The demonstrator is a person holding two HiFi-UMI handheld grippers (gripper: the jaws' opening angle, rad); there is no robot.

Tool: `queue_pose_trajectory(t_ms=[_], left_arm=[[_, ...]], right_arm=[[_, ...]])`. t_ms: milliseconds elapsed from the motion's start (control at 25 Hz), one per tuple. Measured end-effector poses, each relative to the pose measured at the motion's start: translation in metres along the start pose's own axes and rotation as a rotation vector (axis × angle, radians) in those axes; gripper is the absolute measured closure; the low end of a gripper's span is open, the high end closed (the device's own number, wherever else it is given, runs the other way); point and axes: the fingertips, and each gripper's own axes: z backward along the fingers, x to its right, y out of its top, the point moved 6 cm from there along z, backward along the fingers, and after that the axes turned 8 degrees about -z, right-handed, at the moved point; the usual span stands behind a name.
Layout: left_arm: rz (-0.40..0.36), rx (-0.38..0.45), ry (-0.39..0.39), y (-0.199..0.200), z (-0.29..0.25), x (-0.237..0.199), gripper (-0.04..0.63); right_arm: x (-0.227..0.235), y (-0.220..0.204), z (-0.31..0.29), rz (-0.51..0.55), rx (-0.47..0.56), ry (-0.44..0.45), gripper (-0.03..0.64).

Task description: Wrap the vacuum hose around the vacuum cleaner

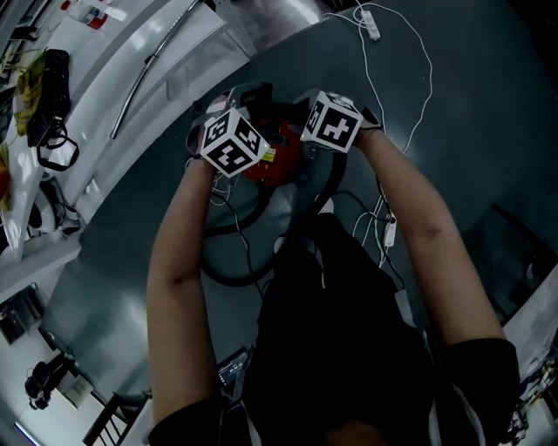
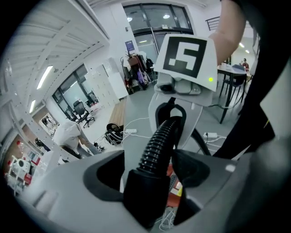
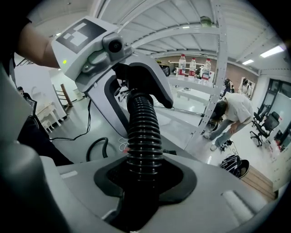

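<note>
A red vacuum cleaner (image 1: 277, 164) sits on the dark floor below both grippers. Its black ribbed hose (image 3: 144, 132) is stretched between them. My left gripper (image 1: 248, 158) is shut on the hose's smooth black cuff (image 2: 144, 191). From there the ribbed part (image 2: 159, 141) rises into the right gripper (image 2: 172, 113). My right gripper (image 3: 143, 182) is shut on the ribbed hose, which runs on into the left gripper (image 3: 136, 93). More hose lies looped on the floor (image 1: 228, 272) near my legs. A bit of the red body (image 2: 173, 183) shows under the left jaws.
A white power strip with its cable (image 1: 373, 22) lies on the floor ahead, and more white cables (image 1: 388, 228) trail at the right. White shelving (image 1: 131, 61) stands to the left. One person bends by a rack (image 3: 232, 113); another crouches (image 2: 68, 134).
</note>
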Motion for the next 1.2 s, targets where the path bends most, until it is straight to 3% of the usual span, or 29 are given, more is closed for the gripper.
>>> queue_pose_trajectory(t_ms=[200, 320, 560, 760, 920, 1200], left_arm=[[0.004, -0.08, -0.064, -0.011, -0.01, 0.005, 0.317], [-0.043, -0.082, -0.107, -0.012, -0.01, 0.014, 0.369], [-0.107, -0.091, -0.133, -0.01, -0.009, 0.024, 0.377], [-0.007, -0.093, -0.168, -0.008, -0.009, 0.023, 0.379], [0.025, -0.094, -0.148, -0.009, -0.009, 0.021, 0.379], [0.095, -0.101, -0.083, -0.023, -0.001, 0.014, 0.377]], right_arm=[[-0.003, 0.004, -0.001, 0.014, -0.011, 0.042, 0.474], [-0.007, 0.002, -0.002, 0.044, -0.023, 0.086, 0.474], [-0.011, -0.004, -0.005, 0.083, -0.057, 0.132, 0.474], [-0.013, -0.007, -0.006, 0.092, -0.043, 0.126, 0.468], [-0.011, -0.007, -0.012, 0.105, -0.032, 0.083, 0.463], [0.007, -0.015, -0.006, 0.027, 0.021, -0.005, 0.332]])
